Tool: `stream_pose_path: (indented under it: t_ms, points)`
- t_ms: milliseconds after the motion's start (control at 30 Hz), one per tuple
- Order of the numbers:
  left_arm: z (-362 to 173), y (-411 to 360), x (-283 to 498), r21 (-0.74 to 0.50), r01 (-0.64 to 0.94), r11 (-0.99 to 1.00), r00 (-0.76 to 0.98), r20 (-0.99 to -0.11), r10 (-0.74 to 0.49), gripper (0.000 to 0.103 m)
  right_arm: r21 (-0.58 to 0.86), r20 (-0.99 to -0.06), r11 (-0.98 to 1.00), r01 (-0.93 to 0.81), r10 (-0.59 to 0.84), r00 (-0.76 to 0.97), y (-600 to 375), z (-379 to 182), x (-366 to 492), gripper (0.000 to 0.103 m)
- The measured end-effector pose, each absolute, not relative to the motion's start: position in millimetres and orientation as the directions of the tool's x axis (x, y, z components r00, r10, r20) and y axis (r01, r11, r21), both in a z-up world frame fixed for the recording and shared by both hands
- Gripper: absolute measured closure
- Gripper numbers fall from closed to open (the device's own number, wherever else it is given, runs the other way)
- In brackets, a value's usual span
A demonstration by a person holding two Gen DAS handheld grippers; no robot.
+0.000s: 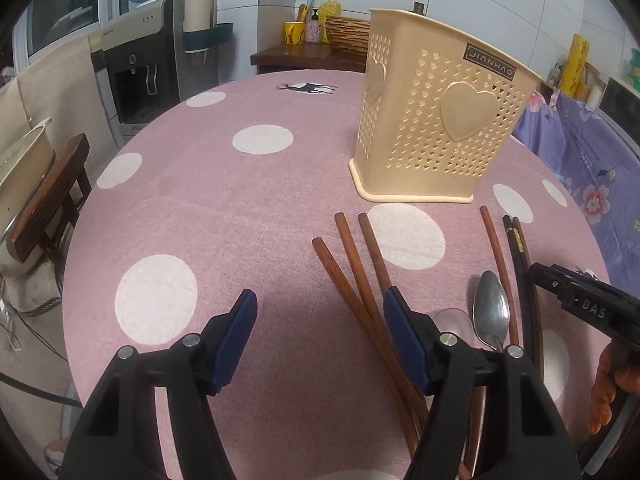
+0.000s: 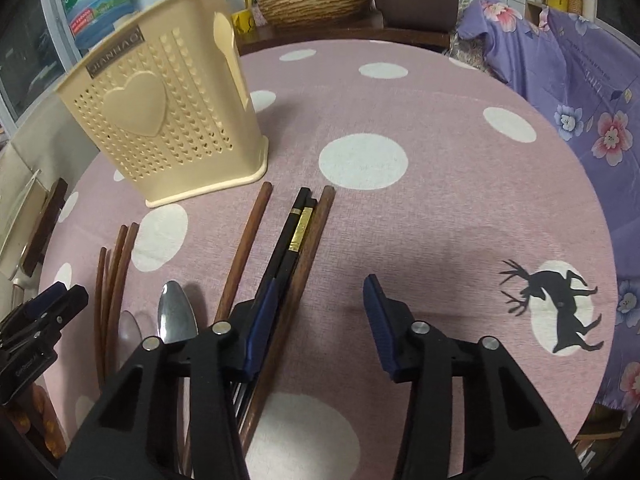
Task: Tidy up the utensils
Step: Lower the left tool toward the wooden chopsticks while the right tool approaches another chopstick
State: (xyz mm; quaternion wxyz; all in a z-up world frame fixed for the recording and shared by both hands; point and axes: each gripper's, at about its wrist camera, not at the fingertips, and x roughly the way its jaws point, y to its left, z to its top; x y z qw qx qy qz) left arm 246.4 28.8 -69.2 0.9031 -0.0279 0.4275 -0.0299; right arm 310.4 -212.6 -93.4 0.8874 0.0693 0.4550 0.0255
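Nearest, both grippers hang over the pink dotted tablecloth (image 1: 192,208) with their jaws apart and nothing pressed between the blue pads. The left gripper (image 1: 320,312) is fairly wide, its right pad over the crossing brown wooden chopsticks (image 1: 360,276); the right gripper (image 2: 320,300) is narrower, its left pad lying along the black chopsticks with a gold band (image 2: 298,232), with bare cloth in the gap. Between the two bundles lies a metal spoon (image 1: 491,312), bowl pointing away, with a second spoon beside it half hidden. To pick well, I judge each gripper should centre on a single pair, straddle it across its length and close near the middle so the sticks lift together without fanning. Farther off, just beyond the chopstick tips, stands the cream perforated utensil holder (image 2: 168,120), upright; its inside cannot be seen from either view, so what it holds is unknown.
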Motion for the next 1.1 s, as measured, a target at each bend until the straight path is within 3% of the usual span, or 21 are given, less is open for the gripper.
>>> stream_pose_path:
  t_ms: [367,900,1100]
  points:
    - [-72,34,256,-0.104,0.017,0.994,0.609,-0.787,-0.093,0.041,0.147,-0.824,0.989,0.028,0.106,0.557,-216,-93,326,0.074]
    - [-81,31,285,-0.137,-0.037,0.990,0.539,-0.837,-0.096,0.073,0.148,-0.828,0.988,0.040,0.101,0.551,-213,-93,338,0.079]
    - [-80,27,293,-0.128,-0.048,0.991,0.518,-0.851,-0.085,0.076,0.134,-0.838,0.990,0.054,0.084,0.540,-210,-93,350,0.082]
